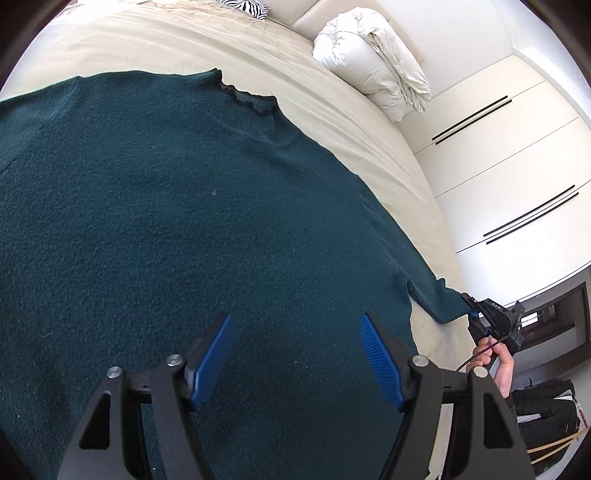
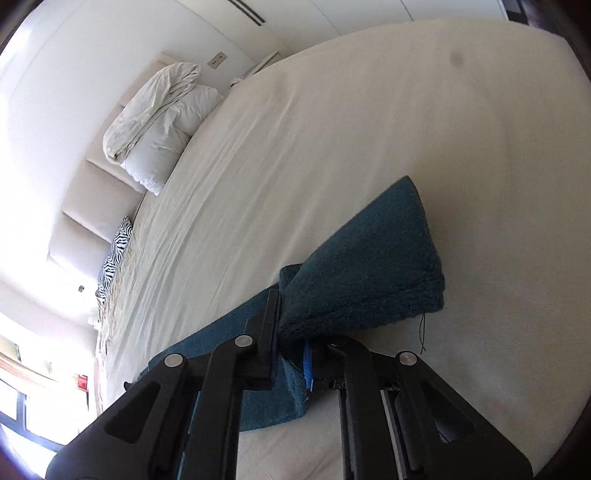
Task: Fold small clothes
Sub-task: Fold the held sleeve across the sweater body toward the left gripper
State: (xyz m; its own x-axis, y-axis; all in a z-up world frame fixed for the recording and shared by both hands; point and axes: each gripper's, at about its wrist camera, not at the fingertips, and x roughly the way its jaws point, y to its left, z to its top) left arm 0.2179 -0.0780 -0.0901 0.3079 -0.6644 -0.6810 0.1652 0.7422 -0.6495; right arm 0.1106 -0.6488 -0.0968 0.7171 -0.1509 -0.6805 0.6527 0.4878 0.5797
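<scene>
A dark teal knit sweater (image 1: 177, 206) lies spread flat on the beige bed sheet (image 1: 388, 155), with its collar (image 1: 245, 98) at the far end. My left gripper (image 1: 295, 317) hovers over the sweater's lower body, and nothing is between its open blue pads (image 1: 210, 362). The right sleeve (image 1: 436, 295) stretches out toward the bed's right edge. There my right gripper (image 1: 472, 310), held by a hand (image 1: 496, 365), is shut on the cuff. In the right wrist view the gripper (image 2: 291, 332) pinches the sleeve end (image 2: 369, 266), which fans out beyond the fingers above the sheet (image 2: 332, 129).
A folded white duvet (image 1: 373, 62) sits at the head of the bed beside a zebra-print pillow (image 1: 245, 7). White wardrobe doors (image 1: 517, 147) run along the bed's right side. A dark bag (image 1: 546, 417) lies on the floor by the hand.
</scene>
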